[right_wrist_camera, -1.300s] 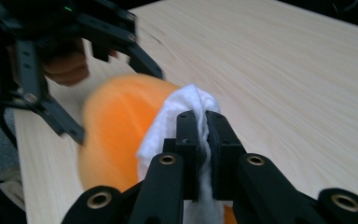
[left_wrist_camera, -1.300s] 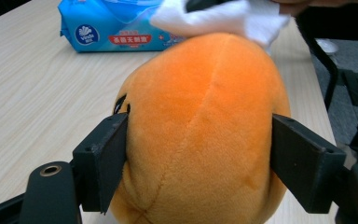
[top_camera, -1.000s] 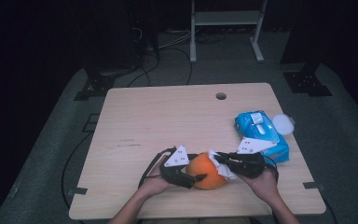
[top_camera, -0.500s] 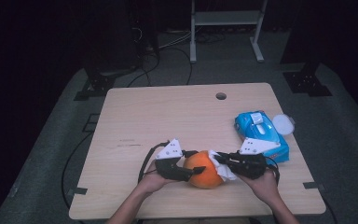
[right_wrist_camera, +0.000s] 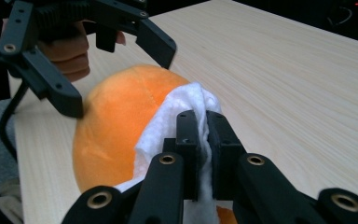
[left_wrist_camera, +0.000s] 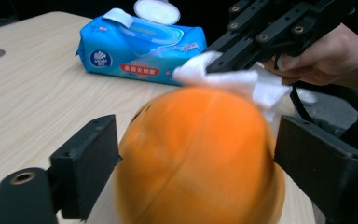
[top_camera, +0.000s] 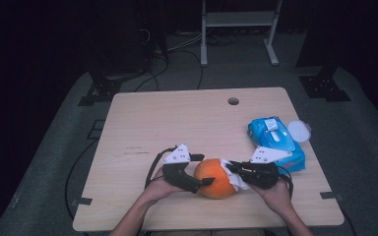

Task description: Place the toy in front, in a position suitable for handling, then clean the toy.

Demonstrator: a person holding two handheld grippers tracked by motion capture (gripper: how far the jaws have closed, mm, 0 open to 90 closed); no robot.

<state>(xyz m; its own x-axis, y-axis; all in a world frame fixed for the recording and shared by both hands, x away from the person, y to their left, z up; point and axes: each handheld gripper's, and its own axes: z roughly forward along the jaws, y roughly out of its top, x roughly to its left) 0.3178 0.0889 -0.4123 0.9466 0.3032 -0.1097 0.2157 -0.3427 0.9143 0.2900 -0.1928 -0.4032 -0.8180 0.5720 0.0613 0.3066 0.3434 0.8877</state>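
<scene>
An orange plush ball (top_camera: 219,183) (left_wrist_camera: 191,186) (right_wrist_camera: 107,135) rests on the table near its front edge. My left gripper (top_camera: 204,169) (left_wrist_camera: 196,154) is open. Its jaws have just been opening and stand on either side of the ball, which looks blurred in the left gripper view. My right gripper (top_camera: 229,167) (right_wrist_camera: 201,119) is shut on a white wipe (top_camera: 237,180) (left_wrist_camera: 242,81) (right_wrist_camera: 177,107) and holds it against the ball's right side. A hand grasps each gripper from the front edge.
A blue pack of wet wipes (top_camera: 275,142) (left_wrist_camera: 140,51) lies at the table's right edge, with a round white lid (top_camera: 299,130) beside it. The wooden table (top_camera: 177,123) has a cable hole (top_camera: 233,101) near its far edge. Cables and stands fill the dark floor behind.
The left gripper's jaws have spread from a narrow gap to a wide one around the ball's left side. The right gripper and the wipe have stayed against the ball.
</scene>
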